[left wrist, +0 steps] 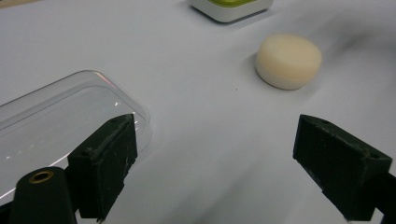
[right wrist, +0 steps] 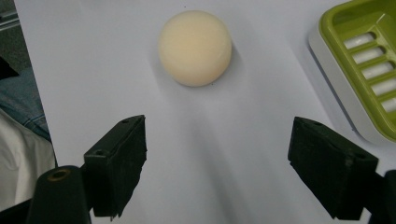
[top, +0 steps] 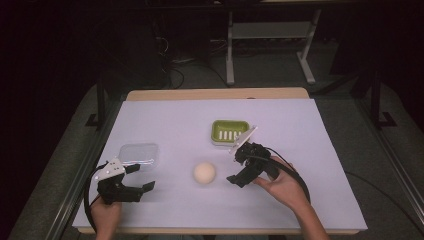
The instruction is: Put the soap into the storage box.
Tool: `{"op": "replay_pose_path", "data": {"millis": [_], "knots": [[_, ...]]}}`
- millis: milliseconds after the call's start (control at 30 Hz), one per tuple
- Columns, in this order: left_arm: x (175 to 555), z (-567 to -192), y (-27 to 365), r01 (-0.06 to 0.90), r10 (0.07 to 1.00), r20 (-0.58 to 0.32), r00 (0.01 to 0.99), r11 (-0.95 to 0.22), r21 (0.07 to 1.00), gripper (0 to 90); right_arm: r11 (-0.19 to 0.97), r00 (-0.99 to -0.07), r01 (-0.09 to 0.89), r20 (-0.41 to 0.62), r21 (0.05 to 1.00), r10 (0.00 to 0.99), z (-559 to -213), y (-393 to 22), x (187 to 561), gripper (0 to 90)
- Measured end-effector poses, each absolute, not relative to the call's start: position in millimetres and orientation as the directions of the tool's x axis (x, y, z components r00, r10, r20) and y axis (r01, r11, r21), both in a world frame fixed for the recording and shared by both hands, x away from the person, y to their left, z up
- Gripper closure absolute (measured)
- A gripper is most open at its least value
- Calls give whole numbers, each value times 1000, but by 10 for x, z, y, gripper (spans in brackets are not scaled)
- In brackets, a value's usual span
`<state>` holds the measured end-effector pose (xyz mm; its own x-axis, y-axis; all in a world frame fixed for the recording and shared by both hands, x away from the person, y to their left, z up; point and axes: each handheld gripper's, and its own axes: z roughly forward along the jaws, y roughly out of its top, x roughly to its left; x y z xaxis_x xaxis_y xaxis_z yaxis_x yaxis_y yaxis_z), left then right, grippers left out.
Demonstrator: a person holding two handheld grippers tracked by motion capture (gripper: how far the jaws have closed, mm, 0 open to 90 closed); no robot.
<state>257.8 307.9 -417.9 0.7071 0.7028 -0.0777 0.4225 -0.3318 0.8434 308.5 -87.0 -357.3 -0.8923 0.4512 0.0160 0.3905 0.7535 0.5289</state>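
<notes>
From the high view I recorded the soap (top: 204, 173) lying near the middle of the table (top: 310, 200), toward its near edge, with the soap dish (top: 229, 131) beyond it. My right gripper (top: 239, 171) stood just right of the soap, and my left gripper (top: 142, 178) by the clear lid (top: 139, 153) at the left edge.

In the left gripper view, the jaws stood wide apart, holding nothing, beside the lid (left wrist: 70, 116).

In the right gripper view, the jaws were wide open and empty, the soap (right wrist: 194, 47) ahead of them.
</notes>
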Motion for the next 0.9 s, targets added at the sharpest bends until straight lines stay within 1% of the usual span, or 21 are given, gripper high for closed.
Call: {"op": "replay_pose_path", "data": {"millis": [400, 900], "knots": [[2578, -4178, 3074, 423, 702, -78, 707, -333, 842, 128, 773, -908, 373, 31, 513, 418, -3612, -662, 3159, 162], [2578, -4178, 3069, 419, 699, -77, 711, -332, 845, 129, 798, -915, 376, 52, 471, 400, -3649, -351, 3277, 162]]}}
